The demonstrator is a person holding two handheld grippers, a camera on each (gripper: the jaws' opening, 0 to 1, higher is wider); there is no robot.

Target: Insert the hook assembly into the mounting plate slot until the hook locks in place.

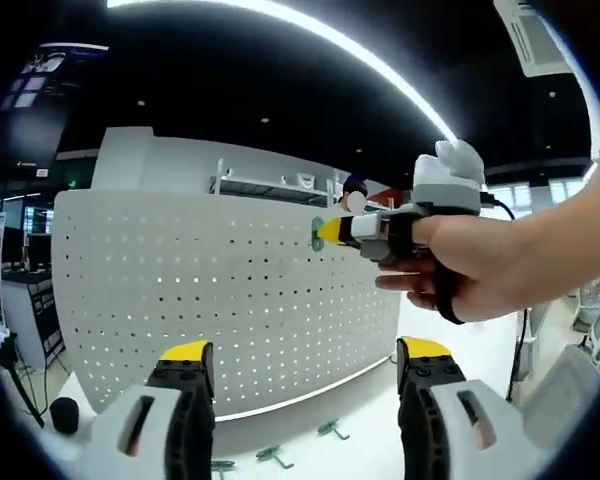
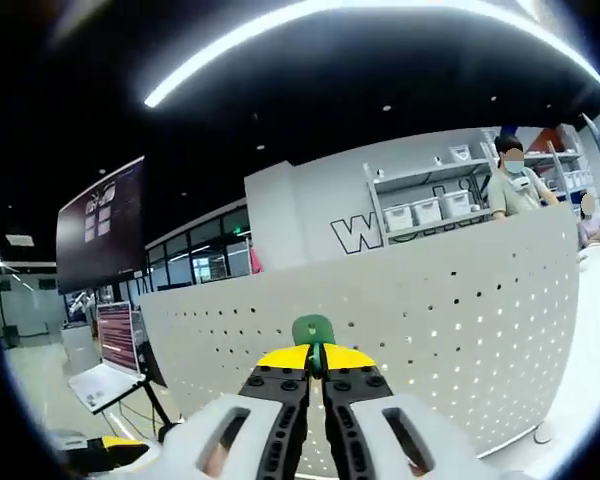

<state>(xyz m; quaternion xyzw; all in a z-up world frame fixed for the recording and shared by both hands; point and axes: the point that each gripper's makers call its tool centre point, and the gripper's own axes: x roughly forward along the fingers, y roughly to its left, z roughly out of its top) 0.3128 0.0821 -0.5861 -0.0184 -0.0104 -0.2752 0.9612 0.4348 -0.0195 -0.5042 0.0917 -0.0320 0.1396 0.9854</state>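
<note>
One green hook (image 2: 313, 330) sits clamped in the right gripper (image 2: 317, 372) near the pegboard (image 2: 430, 320); left gripper (image 1: 305, 365) gapes apart; a tilted approach could miss the hole.

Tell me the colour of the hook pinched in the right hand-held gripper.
Green hook, clearest in the right gripper view.

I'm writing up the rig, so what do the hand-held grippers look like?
The left hand-held gripper has black jaws capped in yellow on pale grey bodies with dark slots. The right hand-held gripper matches; a black strap crosses the person's hand and a black cable trails behind.
</note>
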